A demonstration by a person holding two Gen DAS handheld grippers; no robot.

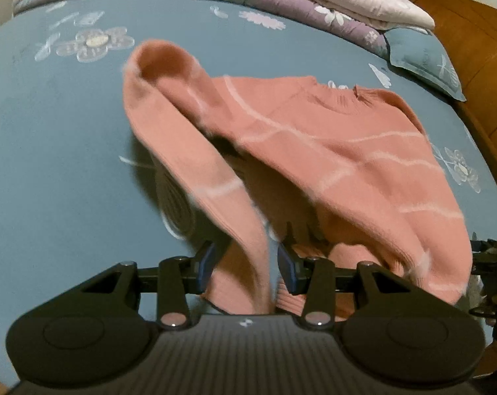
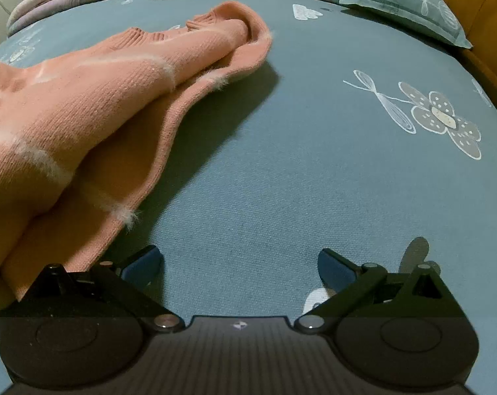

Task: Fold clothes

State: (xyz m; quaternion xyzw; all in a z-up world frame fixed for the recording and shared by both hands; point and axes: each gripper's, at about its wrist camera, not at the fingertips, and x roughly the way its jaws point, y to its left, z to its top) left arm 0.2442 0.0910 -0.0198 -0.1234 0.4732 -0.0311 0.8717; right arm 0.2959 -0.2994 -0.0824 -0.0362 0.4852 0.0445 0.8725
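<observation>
Sweater (image 1: 330, 151), pink knit with pale fuzzy stripes, lies rumpled on a blue sheet (image 1: 51, 164) printed with white flowers. In the left wrist view, a sleeve (image 1: 195, 151) loops from a rounded bend at upper left down toward the left gripper (image 1: 245, 263). Its jaws stand partly apart with the sleeve hanging between them; the picture is blurred there, so I cannot tell whether the pads press on the cloth. The body of the sweater spreads to the right, its ribbed collar (image 1: 343, 98) toward the far side. A pillow (image 1: 422, 56) sits at upper right, a folded quilt (image 1: 281, 3) along the far edge. In the right wrist view, the sweater fills the left side, and the right gripper (image 2: 240, 263) is wide open over bare sheet, nothing between its fingers.
</observation>
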